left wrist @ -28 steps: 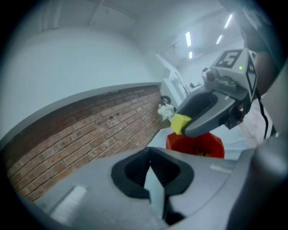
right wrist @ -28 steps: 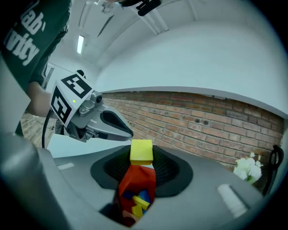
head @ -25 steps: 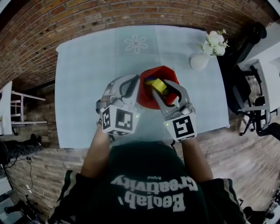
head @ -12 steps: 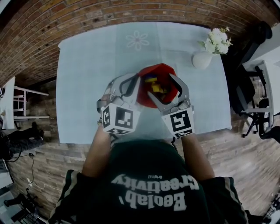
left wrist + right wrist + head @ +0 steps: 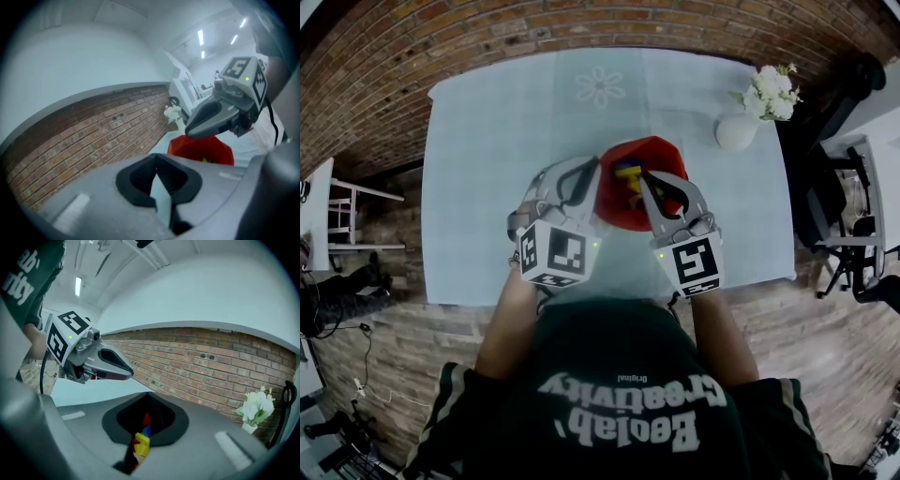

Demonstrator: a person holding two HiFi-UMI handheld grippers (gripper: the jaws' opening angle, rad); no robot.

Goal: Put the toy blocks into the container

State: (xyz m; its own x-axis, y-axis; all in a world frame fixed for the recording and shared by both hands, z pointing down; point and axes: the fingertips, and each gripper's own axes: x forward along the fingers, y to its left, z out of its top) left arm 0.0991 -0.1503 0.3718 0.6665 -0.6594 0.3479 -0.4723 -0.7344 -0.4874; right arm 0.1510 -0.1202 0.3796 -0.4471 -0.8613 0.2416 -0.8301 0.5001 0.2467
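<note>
The red container (image 5: 615,208) stands on the pale blue table (image 5: 487,169) and holds several toy blocks (image 5: 628,176), yellow and blue among them. My right gripper (image 5: 644,177) hovers over its opening; its jaws have just been closing and now stand shut with nothing between them. In the right gripper view, yellow, blue and red blocks (image 5: 141,443) show below the closed jaws. My left gripper (image 5: 594,166) rests beside the container's left wall, shut and empty. The container (image 5: 201,150) appears in the left gripper view under the right gripper (image 5: 188,133).
A white vase of white flowers (image 5: 738,131) stands at the table's far right. A dark chair (image 5: 834,216) sits past the right edge. Brick floor surrounds the table. A flower print (image 5: 600,89) marks the cloth at the far side.
One second ago the right gripper held a yellow block over the container. Its jaws then opened wide, the block fell in, and now they are shut. The left gripper stayed put.
</note>
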